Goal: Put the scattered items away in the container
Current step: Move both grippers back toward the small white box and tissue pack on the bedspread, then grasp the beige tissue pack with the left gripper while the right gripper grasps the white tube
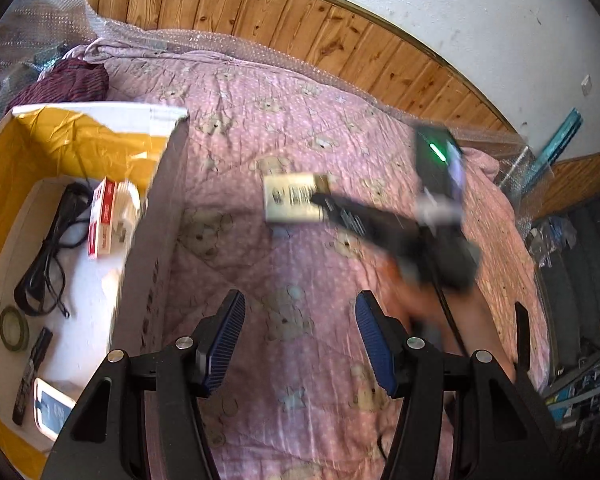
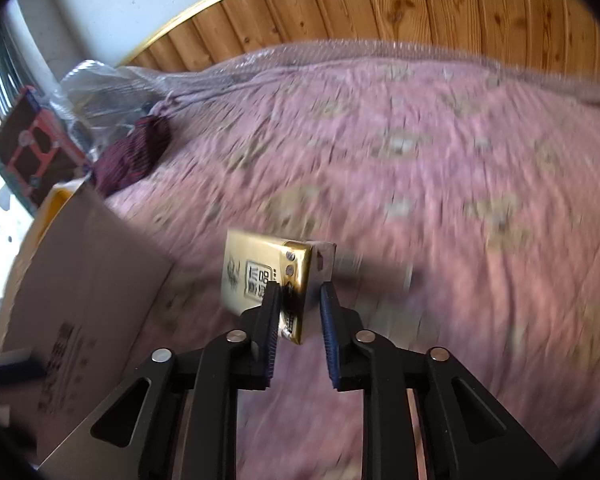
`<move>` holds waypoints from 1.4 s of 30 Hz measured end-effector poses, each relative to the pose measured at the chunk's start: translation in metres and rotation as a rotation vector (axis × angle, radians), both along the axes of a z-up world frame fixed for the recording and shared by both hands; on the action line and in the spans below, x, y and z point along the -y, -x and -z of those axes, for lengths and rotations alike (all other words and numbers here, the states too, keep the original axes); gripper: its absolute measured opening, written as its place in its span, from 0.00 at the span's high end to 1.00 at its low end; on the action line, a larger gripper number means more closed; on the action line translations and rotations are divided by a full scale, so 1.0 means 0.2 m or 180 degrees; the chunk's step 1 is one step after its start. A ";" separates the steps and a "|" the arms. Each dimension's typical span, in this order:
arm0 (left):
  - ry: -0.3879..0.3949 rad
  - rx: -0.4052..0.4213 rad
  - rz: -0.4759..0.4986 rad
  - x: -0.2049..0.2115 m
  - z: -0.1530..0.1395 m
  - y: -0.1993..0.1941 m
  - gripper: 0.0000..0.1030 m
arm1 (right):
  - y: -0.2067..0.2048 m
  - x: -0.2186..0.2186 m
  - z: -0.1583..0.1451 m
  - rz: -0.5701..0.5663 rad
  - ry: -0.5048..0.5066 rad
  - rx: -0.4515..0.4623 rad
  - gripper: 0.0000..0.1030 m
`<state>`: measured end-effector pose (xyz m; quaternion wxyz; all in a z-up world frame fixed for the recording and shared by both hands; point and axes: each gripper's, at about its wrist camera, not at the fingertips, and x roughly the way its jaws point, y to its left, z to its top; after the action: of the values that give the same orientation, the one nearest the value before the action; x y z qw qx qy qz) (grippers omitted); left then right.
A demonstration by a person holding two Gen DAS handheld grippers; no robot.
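My right gripper (image 2: pixel 300 296) is shut on a small gold box (image 2: pixel 260 272) with printed characters and holds it in the air above the pink quilt. The left wrist view shows that box (image 1: pixel 294 198) from its barcode side at the tip of the right gripper (image 1: pixel 324 204), blurred by motion. An open cardboard container (image 1: pixel 156 216) with yellow lining stands at the left. In it lie a black cable (image 1: pixel 48 256), a red-and-white box (image 1: pixel 104 220), a tape roll (image 1: pixel 14 328) and other small items. My left gripper (image 1: pixel 300 312) hangs open over the quilt beside the container. The container's outer wall (image 2: pixel 80 280) is left of the gold box.
A pink bear-print quilt (image 1: pixel 280 128) covers the bed. A dark red striped cloth (image 1: pixel 72 80) lies behind the container, with bubble wrap (image 1: pixel 40 32) near it. Wooden panelling (image 1: pixel 300 28) backs the bed. Cluttered shelves (image 1: pixel 588 380) stand at the right.
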<state>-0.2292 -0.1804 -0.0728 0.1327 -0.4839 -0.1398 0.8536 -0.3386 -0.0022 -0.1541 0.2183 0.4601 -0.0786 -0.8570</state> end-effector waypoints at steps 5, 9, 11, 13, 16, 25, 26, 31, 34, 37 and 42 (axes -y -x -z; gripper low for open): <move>-0.0037 0.0000 0.0000 -0.02 0.03 0.15 0.43 | -0.28 -0.05 0.10 -0.0270 0.0454 0.0431 0.93; -0.0104 0.0156 0.0004 -0.07 0.12 0.24 0.42 | -0.41 -0.08 0.07 -0.0281 0.0188 0.0263 0.81; -0.0148 0.0241 -0.0034 -0.09 0.15 0.27 0.42 | -0.36 -0.14 -0.01 -0.0071 0.0000 -0.0007 0.64; -0.0160 0.0278 -0.0108 -0.10 0.17 0.29 0.42 | -0.27 -0.18 -0.05 0.0012 -0.0130 -0.0189 0.58; -0.0193 0.0297 -0.0171 -0.13 0.17 0.33 0.42 | -0.09 -0.14 -0.05 -0.0092 -0.0445 -0.0389 0.53; -0.0289 0.0481 -0.0616 -0.12 0.29 0.54 0.36 | 0.06 -0.07 0.07 -0.0753 -0.0349 -0.0224 0.95; -0.0271 0.0543 -0.0644 -0.11 0.32 0.56 0.36 | 0.02 -0.05 0.08 -0.0767 -0.0370 -0.0191 0.93; -0.0231 0.0572 -0.0590 -0.12 0.41 0.57 0.36 | -0.17 -0.01 0.06 -0.0925 -0.0471 -0.0240 0.93; -0.0183 0.0545 -0.0563 -0.13 0.39 0.58 0.36 | -0.14 -0.03 -0.04 -0.0812 -0.0579 -0.0597 0.57; -0.0077 0.0553 -0.0639 -0.11 0.39 0.58 0.36 | -0.03 -0.01 -0.02 -0.1054 -0.0791 -0.0672 0.48; -0.0085 0.0646 -0.0725 -0.08 0.39 0.55 0.34 | 0.12 0.05 0.12 -0.1413 -0.1121 -0.0648 0.47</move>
<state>-0.3394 -0.1651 -0.1507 0.0266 -0.5469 -0.2179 0.8079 -0.3627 -0.0125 -0.1780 0.3240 0.4085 0.1960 -0.8305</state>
